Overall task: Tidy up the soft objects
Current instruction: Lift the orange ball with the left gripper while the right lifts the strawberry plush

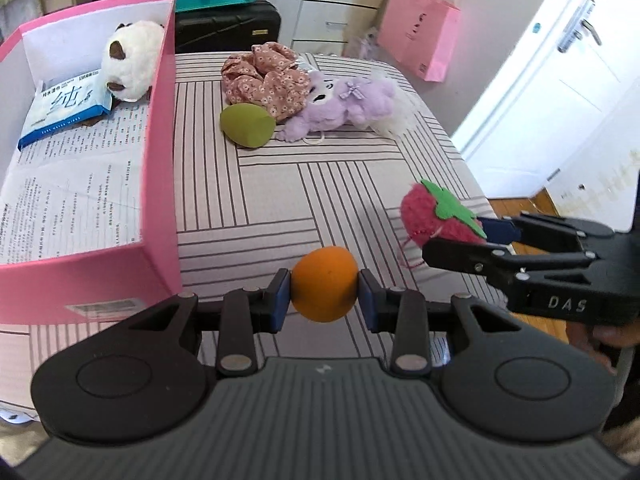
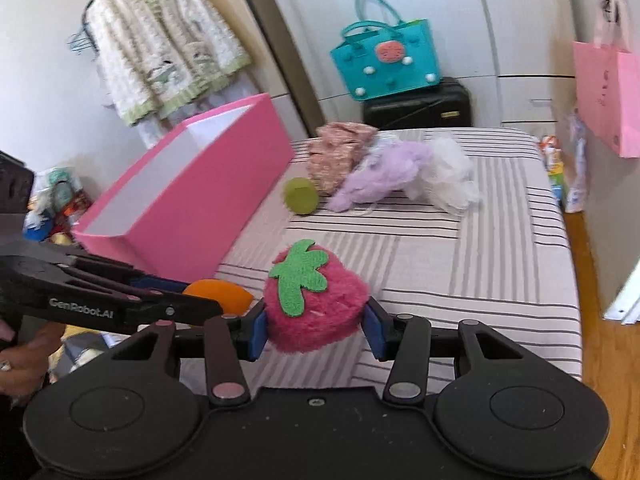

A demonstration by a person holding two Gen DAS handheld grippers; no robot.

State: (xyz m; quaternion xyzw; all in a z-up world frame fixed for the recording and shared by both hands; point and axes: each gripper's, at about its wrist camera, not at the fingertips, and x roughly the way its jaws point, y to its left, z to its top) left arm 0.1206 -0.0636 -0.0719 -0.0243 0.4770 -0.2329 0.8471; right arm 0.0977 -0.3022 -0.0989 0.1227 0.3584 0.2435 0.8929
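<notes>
My left gripper is shut on an orange sponge ball, held above the striped bed beside the pink box. My right gripper is shut on a pink plush strawberry with a green felt leaf; in the left wrist view the strawberry hangs at the right. The orange ball shows at the left in the right wrist view. Inside the box lie a white plush and a wipes pack. A green sponge, a purple plush and floral cloth lie farther back.
White fluffy fabric lies beside the purple plush. A teal bag sits on a black suitcase behind the bed. A pink paper bag hangs near a white door. Wooden floor runs along the bed's right edge.
</notes>
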